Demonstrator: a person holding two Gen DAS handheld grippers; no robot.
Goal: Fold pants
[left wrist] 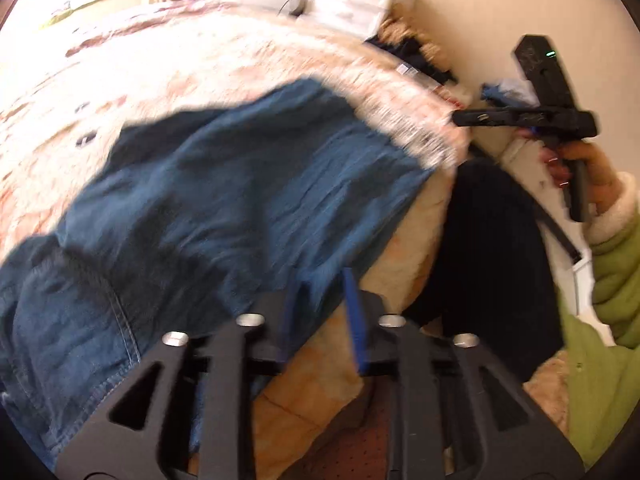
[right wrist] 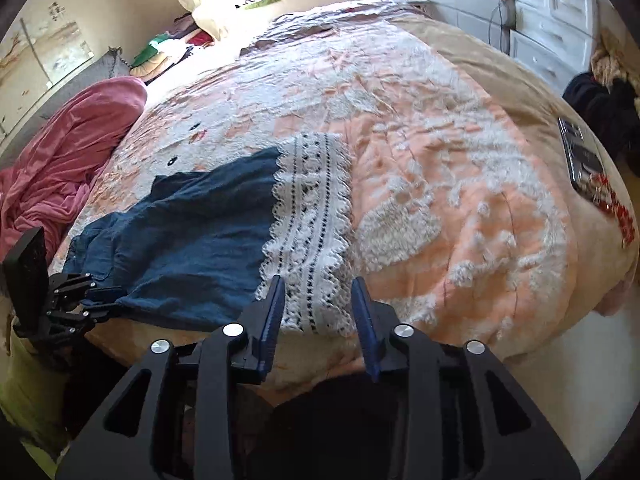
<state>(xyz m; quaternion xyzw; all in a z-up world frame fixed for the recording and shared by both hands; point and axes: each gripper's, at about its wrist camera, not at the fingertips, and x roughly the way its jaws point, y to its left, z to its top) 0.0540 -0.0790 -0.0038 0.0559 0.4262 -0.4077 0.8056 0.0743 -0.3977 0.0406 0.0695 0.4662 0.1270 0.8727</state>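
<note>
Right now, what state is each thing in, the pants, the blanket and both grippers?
Pants: lying flat near the bed's edge, lace hem spread, held by neither gripper.
Pink blanket: bunched in a heap.
Left gripper: open, nothing between its fingers.
Right gripper: open, empty.

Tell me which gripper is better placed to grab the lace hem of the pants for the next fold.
Right. The right gripper sits open just short of the white lace hem, fingers either side of it. The left gripper is at the other, denim end of the pants.
</note>
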